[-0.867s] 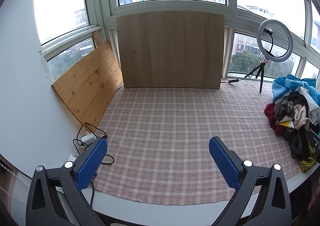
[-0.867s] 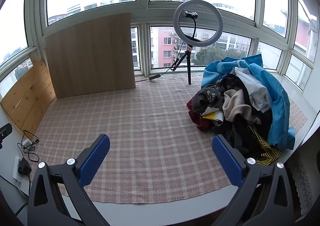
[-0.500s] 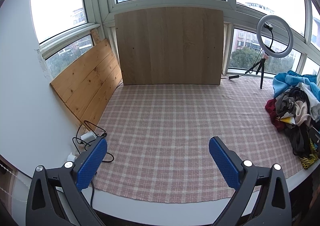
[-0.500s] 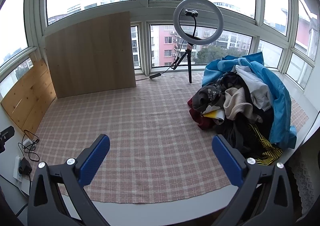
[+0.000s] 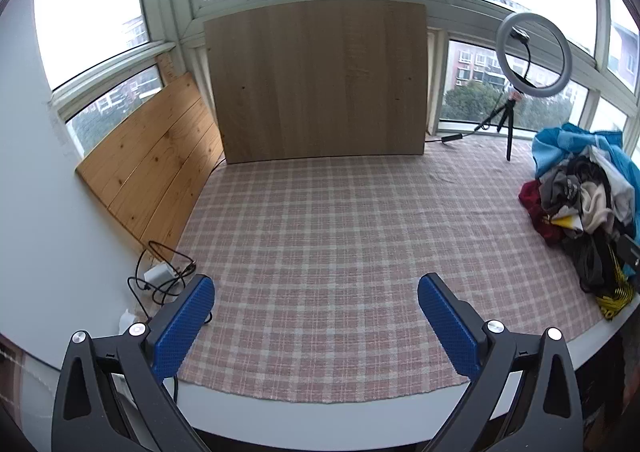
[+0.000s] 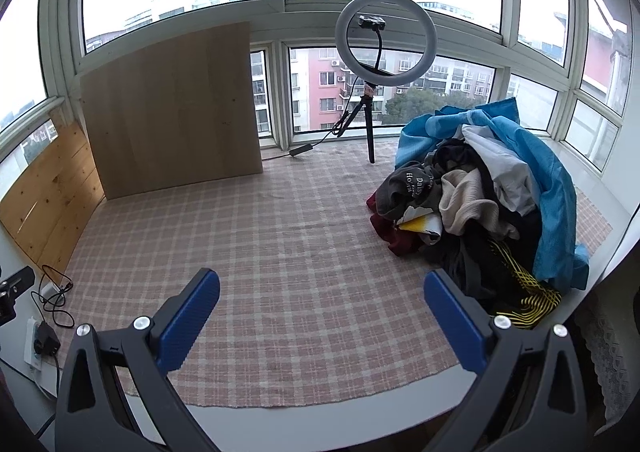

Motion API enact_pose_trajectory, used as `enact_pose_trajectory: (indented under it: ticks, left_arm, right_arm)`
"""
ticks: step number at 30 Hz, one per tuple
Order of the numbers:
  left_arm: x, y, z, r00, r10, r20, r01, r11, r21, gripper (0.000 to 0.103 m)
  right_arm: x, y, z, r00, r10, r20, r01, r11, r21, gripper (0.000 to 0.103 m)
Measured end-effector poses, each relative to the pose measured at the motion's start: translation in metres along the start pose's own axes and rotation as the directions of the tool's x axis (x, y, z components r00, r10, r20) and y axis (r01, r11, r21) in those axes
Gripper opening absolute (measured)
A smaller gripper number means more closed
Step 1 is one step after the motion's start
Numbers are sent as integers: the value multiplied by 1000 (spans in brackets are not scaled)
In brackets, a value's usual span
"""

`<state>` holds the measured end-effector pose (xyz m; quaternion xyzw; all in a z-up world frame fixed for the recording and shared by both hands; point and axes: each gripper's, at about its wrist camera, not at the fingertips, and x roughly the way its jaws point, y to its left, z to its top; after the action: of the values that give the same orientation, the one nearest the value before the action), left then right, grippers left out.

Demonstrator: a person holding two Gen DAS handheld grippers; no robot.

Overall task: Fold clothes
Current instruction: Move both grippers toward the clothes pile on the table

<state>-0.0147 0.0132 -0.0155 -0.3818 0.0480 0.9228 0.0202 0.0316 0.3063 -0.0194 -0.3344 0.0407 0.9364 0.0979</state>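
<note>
Plaid cloth (image 6: 280,252): pink-and-white check, spread flat over the whole work surface; mid area bare of garments in both views.
Clothes pile (image 6: 480,207): loose heap at about 2 o'clock in the right wrist view, 3 o'clock in the left wrist view (image 5: 580,203), sitting on the right part of the cloth. Nothing in it looks folded; no folded stack visible anywhere in view.
Pile contents: blue jacket-like piece (image 6: 552,187) draped over the back and right side, beige knit (image 6: 468,203) on top, grey printed piece (image 6: 408,187) at the left edge, dark red piece (image 6: 388,228) at the bottom left, black/yellow mesh item (image 6: 520,284) at the near edge.
Left gripper (image 5: 316,316): jaws spread wide, nothing between them, hovering over the near edge of the cloth, well apart from the pile.
Right gripper (image 6: 322,312): jaws spread wide, empty, the pile just beyond its right finger.
Handling guess: all soft, light, limp fabric; will drape and tangle, so one piece may drag its neighbours. Blue one looks slick, could slip from a shallow pinch.
Grip pick: beige knit on top is the freest; pinch a raised fold or edge, deep bite, lift clear before spreading.
Background: wooden board (image 5: 320,83) at 12 o'clock, ring light on tripod (image 6: 384,43) behind the pile, charger and cable (image 5: 160,276) at 9 o'clock off the cloth. Keep clear of these.
</note>
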Motion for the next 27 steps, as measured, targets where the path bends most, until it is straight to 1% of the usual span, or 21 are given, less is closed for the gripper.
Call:
enact_pose_trajectory:
  ticks: [3, 6, 11, 19, 24, 27]
  left_arm:
    - [2, -7, 3, 1000, -24, 9, 24, 999, 32, 102]
    - [4, -13, 6, 997, -70, 15, 69, 997, 46, 102]
    - [10, -20, 10, 993, -118, 26, 116, 990, 84, 102]
    - [24, -36, 16, 976, -216, 19, 211, 967, 143, 102]
    - [30, -52, 23, 964, -265, 11, 259, 952, 161, 102]
    - [30, -63, 25, 961, -275, 11, 270, 948, 169, 102]
  right_arm:
    - [-1, -4, -2, 1000, -15, 3, 15, 1000, 22, 103]
    - [-2, -8, -3, 1000, -30, 6, 29, 999, 44, 103]
    - [-3, -14, -6, 998, -55, 9, 54, 995, 80, 103]
    - [-8, -28, -11, 992, -123, 28, 120, 988, 92, 103]
    - [-12, -37, -14, 985, -167, 39, 162, 982, 100, 103]
    - [-12, -45, -14, 980, -192, 43, 187, 977, 106, 103]
